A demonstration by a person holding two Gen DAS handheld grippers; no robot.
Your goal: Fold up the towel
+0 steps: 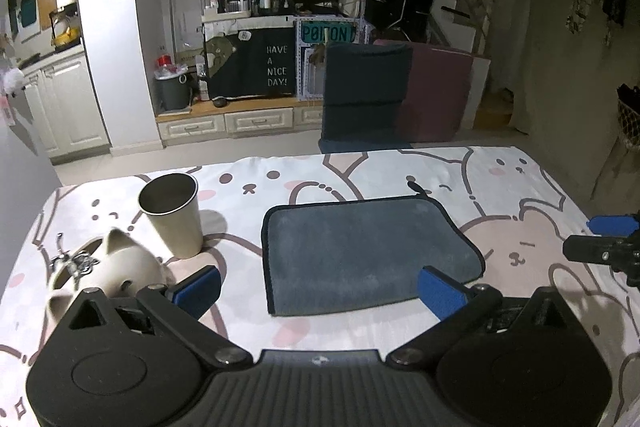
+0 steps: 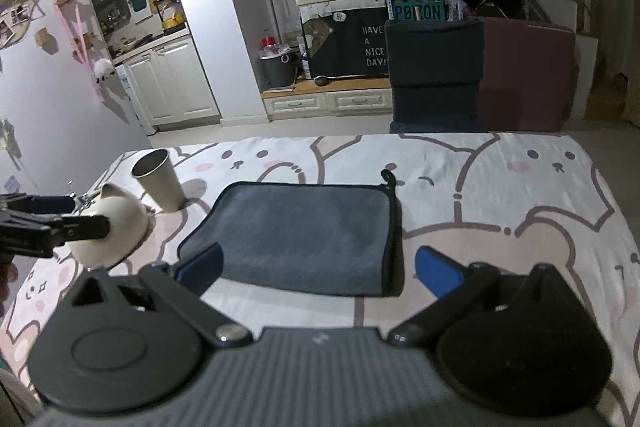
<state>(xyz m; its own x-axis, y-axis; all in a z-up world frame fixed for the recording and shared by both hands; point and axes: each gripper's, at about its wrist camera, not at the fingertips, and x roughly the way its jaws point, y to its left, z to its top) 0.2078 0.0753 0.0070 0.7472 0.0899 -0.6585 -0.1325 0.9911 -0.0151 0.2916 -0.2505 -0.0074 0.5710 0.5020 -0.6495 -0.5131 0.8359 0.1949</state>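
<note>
1. The towel is grey with a dark bound edge and lies flat on the bench as a doubled rectangle, one layer on another. A small dark hanging loop sticks out at its far right corner, toward 1 o'clock in the left wrist view.
2. In the right wrist view the same towel sits at 12 o'clock, just ahead of the tongs, and its right edge shows two stacked layers.
3. The left tongs are spread wide, with nothing between them; the blue pads hover over the near edge of the towel, the right pad in front of its near right corner.
4. The right tongs are also spread wide and hold nothing; the left pad covers the towel's near left corner and the right pad hangs over bare cloth just beside the towel.
5. The bench wears a pale cover printed with cartoon bears and rabbits.
6. At 10 o'clock from the towel stands an upright beige cup with a dark metal inside, well apart from the towel.
7. Near the cup, at 9 o'clock, sits a cream cat-shaped bowl with something metallic lying beside it.
8. Beyond the bench, at 12 o'clock, stands a dark blue chair back, with a maroon board just beside it.
</note>
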